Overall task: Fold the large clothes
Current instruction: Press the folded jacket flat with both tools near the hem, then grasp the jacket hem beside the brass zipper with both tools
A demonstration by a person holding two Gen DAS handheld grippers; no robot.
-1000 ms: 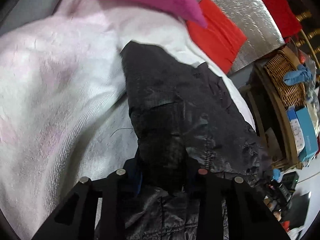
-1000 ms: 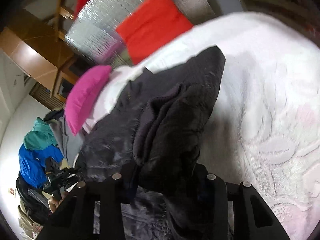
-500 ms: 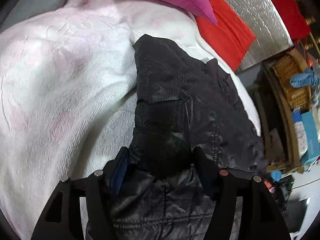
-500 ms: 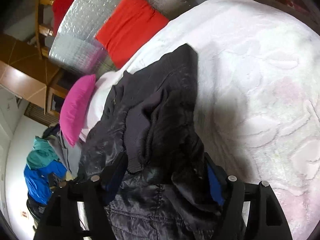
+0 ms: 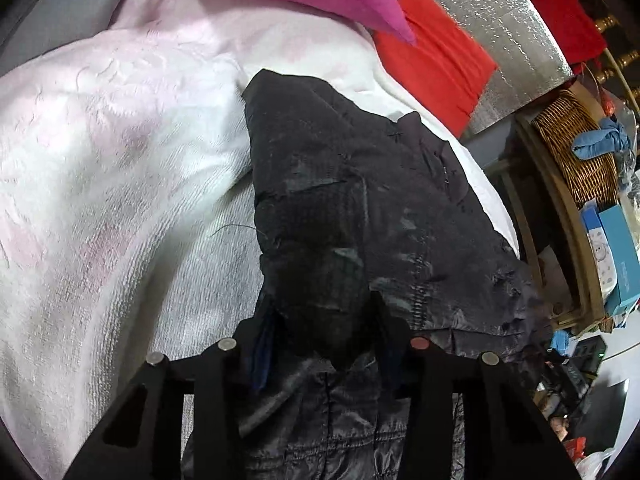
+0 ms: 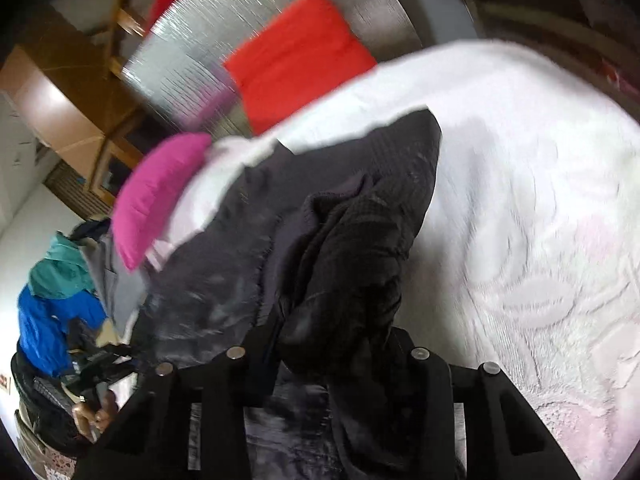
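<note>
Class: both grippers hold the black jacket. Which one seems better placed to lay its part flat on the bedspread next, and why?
Probably the left gripper: its part of the black quilted jacket already lies spread over the white textured bedspread. The right gripper holds a crumpled bunch.

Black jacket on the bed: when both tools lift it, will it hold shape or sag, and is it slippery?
The black jacket likely sags: it bunches in soft folds between the right tool fingers. Its shiny, quilted shell suggests a slick, fairly light fabric that could slide in the left tool. It probably drags on the textured white bedspread.
</note>
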